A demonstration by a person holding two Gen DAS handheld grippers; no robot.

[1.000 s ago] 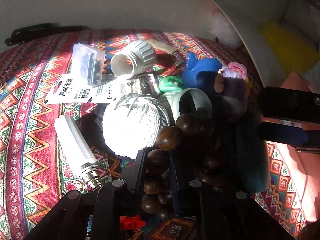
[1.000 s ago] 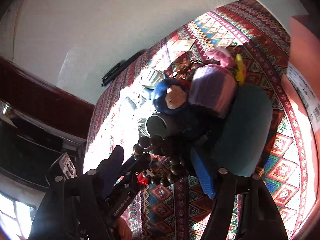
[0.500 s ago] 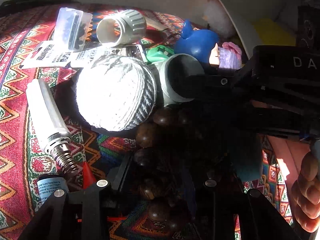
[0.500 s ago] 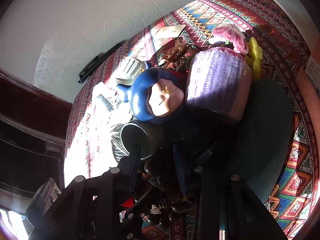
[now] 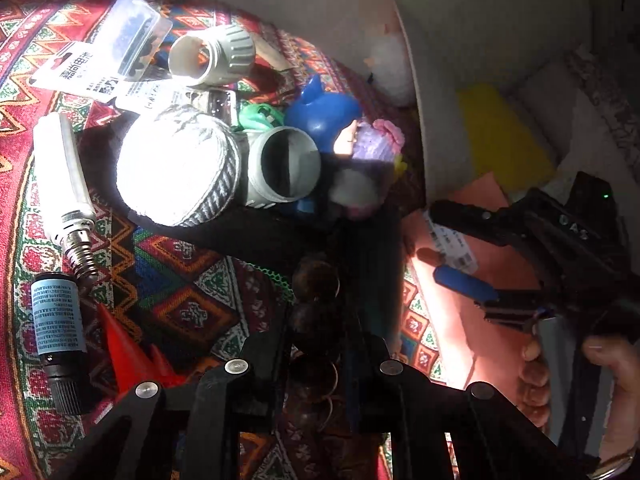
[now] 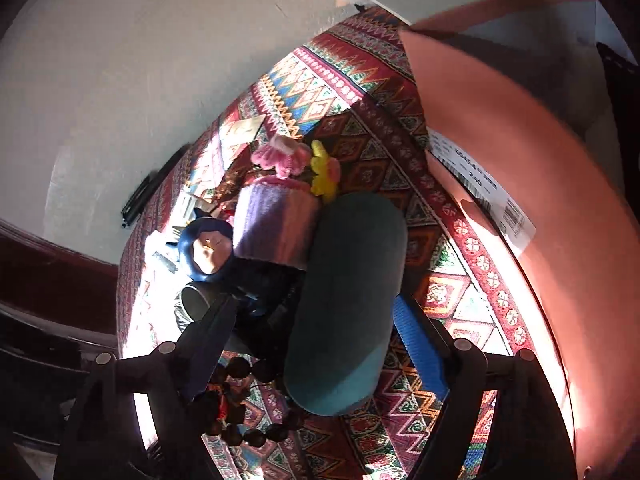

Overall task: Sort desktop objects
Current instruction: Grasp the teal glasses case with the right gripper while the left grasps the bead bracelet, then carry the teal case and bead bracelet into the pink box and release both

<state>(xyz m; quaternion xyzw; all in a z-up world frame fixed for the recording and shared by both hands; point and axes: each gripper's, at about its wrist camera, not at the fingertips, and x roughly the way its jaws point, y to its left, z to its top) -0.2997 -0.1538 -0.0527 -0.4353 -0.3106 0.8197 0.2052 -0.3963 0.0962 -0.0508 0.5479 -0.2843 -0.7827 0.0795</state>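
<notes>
The teal case (image 5: pixel 372 280) sits in deep shadow, its outline unreadable.

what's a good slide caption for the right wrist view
Open right gripper straddling a teal pouch on the patterned cloth, beside a wooden bead bracelet.

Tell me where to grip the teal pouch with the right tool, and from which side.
Grip the teal pouch across its narrow middle, coming in along its long axis from the near end. It lies flat, elongated and rounded, and the right tool is open and straddling its width. The knitted pot crowds the far end.
</notes>
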